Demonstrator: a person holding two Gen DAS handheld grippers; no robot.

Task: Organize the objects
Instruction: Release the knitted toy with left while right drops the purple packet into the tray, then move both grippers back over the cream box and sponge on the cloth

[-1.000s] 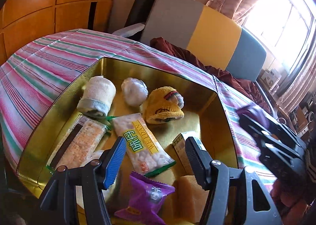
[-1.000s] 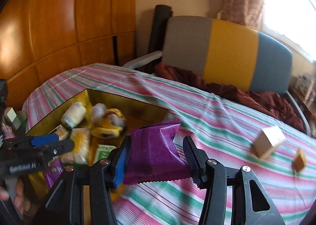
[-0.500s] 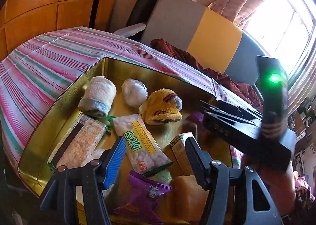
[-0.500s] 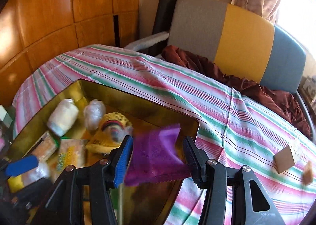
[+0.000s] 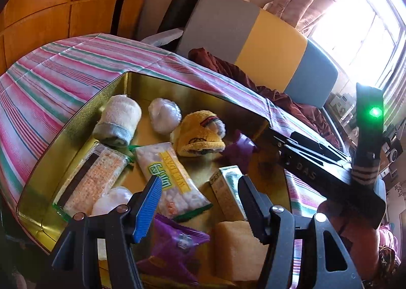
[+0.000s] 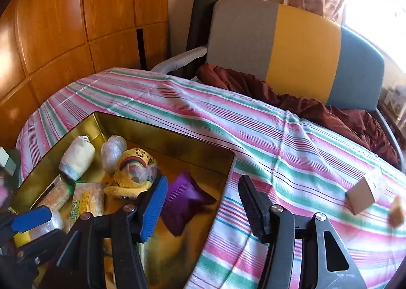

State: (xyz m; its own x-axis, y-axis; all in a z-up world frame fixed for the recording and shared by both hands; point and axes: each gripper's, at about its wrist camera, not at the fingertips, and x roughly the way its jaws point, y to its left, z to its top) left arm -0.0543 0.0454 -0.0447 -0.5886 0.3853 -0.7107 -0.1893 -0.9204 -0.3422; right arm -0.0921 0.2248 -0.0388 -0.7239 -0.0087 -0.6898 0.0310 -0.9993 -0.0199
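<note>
A gold tin tray (image 5: 76, 121) (image 6: 162, 126) on the striped tablecloth holds several snacks and soft items. A purple packet (image 6: 182, 200) (image 5: 239, 153) lies in the tray beside the yellow plush toy (image 6: 133, 174) (image 5: 200, 134). My right gripper (image 6: 203, 202) is open and empty over the tray's right rim; it also shows in the left wrist view (image 5: 271, 136). My left gripper (image 5: 199, 200) is open and empty above the tray's near end, over a white snack packet (image 5: 167, 177), a second purple packet (image 5: 175, 245) and a tan sponge block (image 5: 236, 248).
The tray also holds a rolled towel (image 5: 118, 121), a white wrapped ball (image 5: 165, 116), a cracker pack (image 5: 94, 179) and a green box (image 5: 228, 190). A beige cube (image 6: 362, 191) and a small brown block (image 6: 397, 211) lie on the cloth at right. A chair (image 6: 291, 47) stands behind.
My right gripper carried the purple packet left over the tray, opened and let it go. The packet now lies in the tray. My left gripper stayed open, nearly still.
</note>
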